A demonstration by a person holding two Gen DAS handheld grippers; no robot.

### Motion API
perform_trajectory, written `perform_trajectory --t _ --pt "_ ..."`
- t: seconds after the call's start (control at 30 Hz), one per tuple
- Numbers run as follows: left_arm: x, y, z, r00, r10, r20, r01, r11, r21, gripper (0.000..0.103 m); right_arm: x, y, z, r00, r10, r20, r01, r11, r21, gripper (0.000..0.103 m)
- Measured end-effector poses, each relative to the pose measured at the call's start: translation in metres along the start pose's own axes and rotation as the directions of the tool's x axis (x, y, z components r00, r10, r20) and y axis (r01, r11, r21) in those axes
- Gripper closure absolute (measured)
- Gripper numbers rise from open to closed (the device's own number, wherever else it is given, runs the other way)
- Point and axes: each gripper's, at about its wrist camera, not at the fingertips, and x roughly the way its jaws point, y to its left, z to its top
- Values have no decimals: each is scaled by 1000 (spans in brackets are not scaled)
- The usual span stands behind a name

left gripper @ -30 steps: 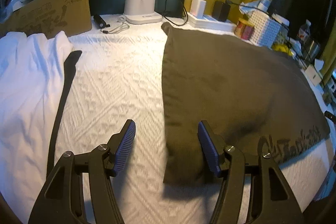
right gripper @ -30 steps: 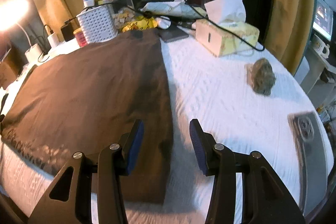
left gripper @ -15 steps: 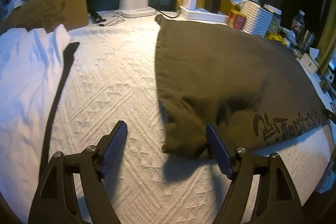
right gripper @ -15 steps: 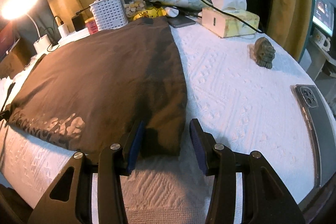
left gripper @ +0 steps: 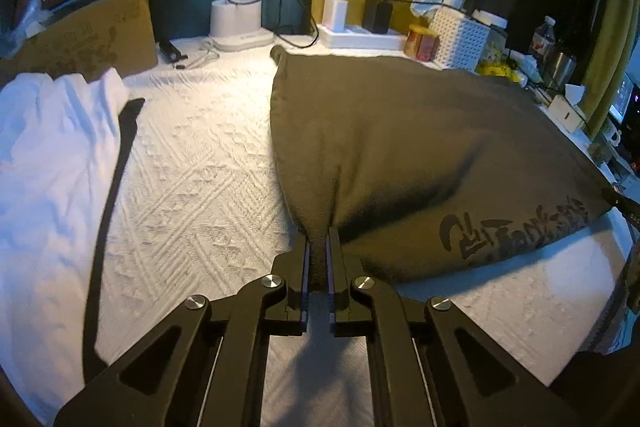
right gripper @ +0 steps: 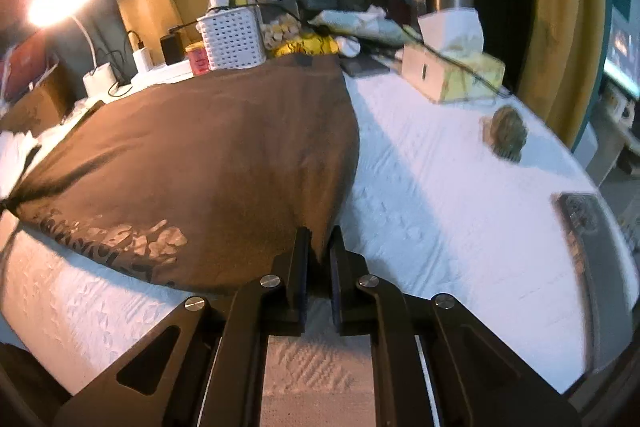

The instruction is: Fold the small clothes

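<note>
Bearing unreadable dark script, brown shirt (left gripper: 400, 155) hangs pinched in both claws.

Both wrist views look steeply down along their tongs – close above one shared brown garment (left gripper: 400, 147).

You had a dim room lit mostly by one desk lamp (right gripper: 60, 1), whose head blew out into a warm glare at the far left of your right wrist view. It washed the white bedspread (left gripper: 200, 163) bright in the middle and threw dark creases across the brown garment (left gripper: 400, 147). Both fisheye views bent hard and darkened at the corners. The tissue box (right gripper: 452, 75) and the small figurine (right gripper: 506, 133) were smeared with motion blur.
</note>
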Motion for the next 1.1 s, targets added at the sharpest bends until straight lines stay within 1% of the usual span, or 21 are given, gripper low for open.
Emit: perform_trajectory --t 0.07,0.2,0.5,0.73,1.03,1.1 --pt "-7 -3 -1 1000 -3 8 3 1000 8 98 -4 3 2 1000 -16 10 16 999 -29 93" --pt "-17 -10 -5 1000 16 19 -17 999 50 98 -15 5 2 999 -33 27 34 998 -62 93" --pt "-35 -14 -22 1000 -1 25 -1 999 53 98 -40 6 -7 998 -44 54 48 995 -85 93" --pt "-44 -16 -40 1000 -7 8 7 998 65 98 -49 5 -22 997 -52 56 56 995 -81 93" --pt "-50 -14 -60 999 0 -32 1 998 56 99 -52 2 -45 997 -67 30 69 995 -75 93" --pt "-46 -14 -65 999 2 -48 0 998 60 99 -53 0 -48 997 -68 26 70 995 -72 93"
